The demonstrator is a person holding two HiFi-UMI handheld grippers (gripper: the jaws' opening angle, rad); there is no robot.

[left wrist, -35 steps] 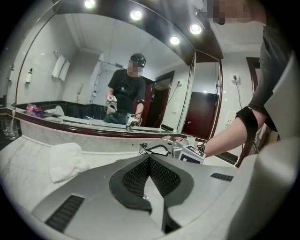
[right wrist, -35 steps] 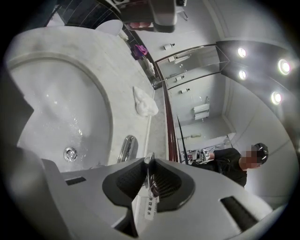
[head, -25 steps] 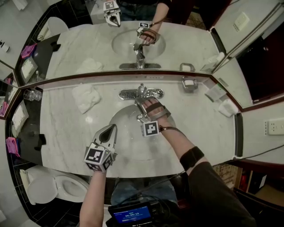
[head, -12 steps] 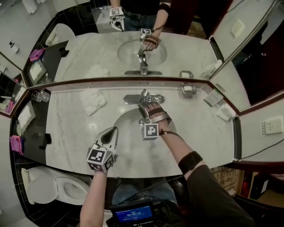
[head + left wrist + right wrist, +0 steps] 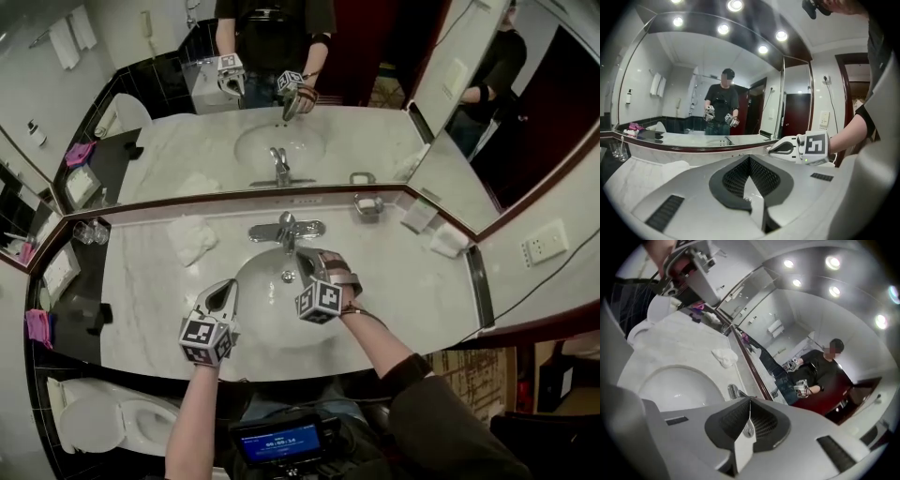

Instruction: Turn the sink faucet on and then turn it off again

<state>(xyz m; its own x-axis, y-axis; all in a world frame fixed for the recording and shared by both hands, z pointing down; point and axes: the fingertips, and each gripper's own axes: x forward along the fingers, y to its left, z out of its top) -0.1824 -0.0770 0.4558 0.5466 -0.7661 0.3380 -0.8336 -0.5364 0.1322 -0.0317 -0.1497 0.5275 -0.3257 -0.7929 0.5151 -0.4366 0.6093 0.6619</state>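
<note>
From the head view I see both tools over the white oval sink basin [image 5: 267, 314] in the pale marble desk [image 5: 150, 300]. It does not let me read the jaws. The left gripper view does: the left gripper [image 5: 749, 157] has its jaws fully together with nothing between them. This view also shows the right gripper [image 5: 797, 147] to its right and a little ahead, in front of the large wall mirror [image 5: 703, 84].

In the right gripper view, the right gripper [image 5: 750, 402] has just been closing. Its jaws now meet and hold nothing. The chrome single-lever faucet [image 5: 733, 391] is close ahead of its tips, partly hidden behind them. The crumpled white cloth [image 5: 724, 357] lies further ahead, beside the mirror's edge.

In the head view, the left gripper [image 5: 227, 285] points toward the mirror, with its forearm straight behind it. The right gripper [image 5: 303, 255] points at the faucet [image 5: 286, 228] and is held on a bent arm in a black sleeve. The tilted scene in its own view tells me that it is rolled to one side.
</note>
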